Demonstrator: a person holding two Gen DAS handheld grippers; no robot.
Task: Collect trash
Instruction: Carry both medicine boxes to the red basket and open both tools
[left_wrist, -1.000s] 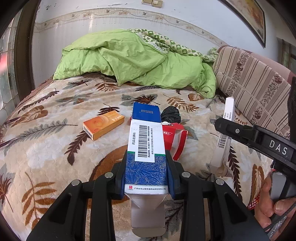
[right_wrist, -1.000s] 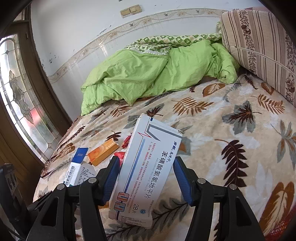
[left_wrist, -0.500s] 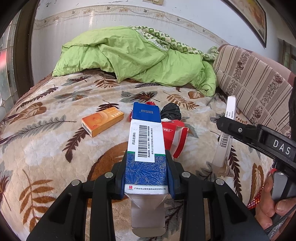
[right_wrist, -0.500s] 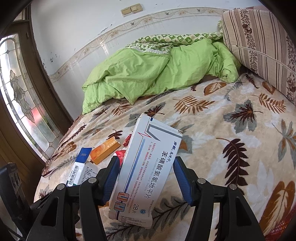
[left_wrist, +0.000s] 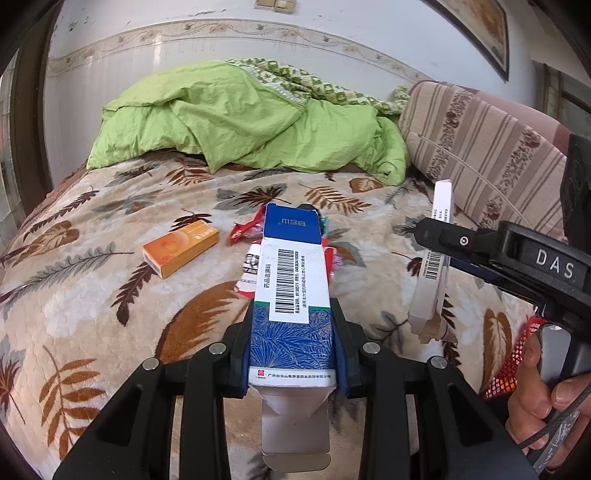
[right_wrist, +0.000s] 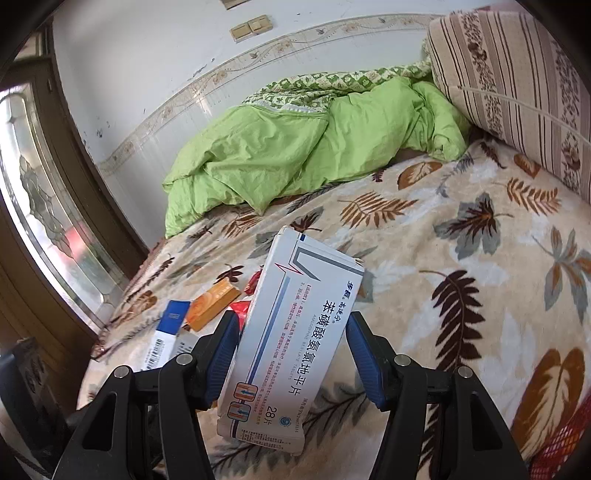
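My left gripper (left_wrist: 293, 354) was clamped on a blue-and-white medicine box (left_wrist: 291, 295), held above the bed (left_wrist: 74, 295) near its front edge; an orange box (left_wrist: 181, 247) lay mid-bed. In the right wrist view, my right gripper (right_wrist: 291, 354) held a white pill box (right_wrist: 291, 332) tilted between its pads, above the bed's left half.

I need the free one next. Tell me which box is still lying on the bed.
The orange box, flat on the leaf-print blanket. The blue box is in the left gripper, the white box in the right gripper.
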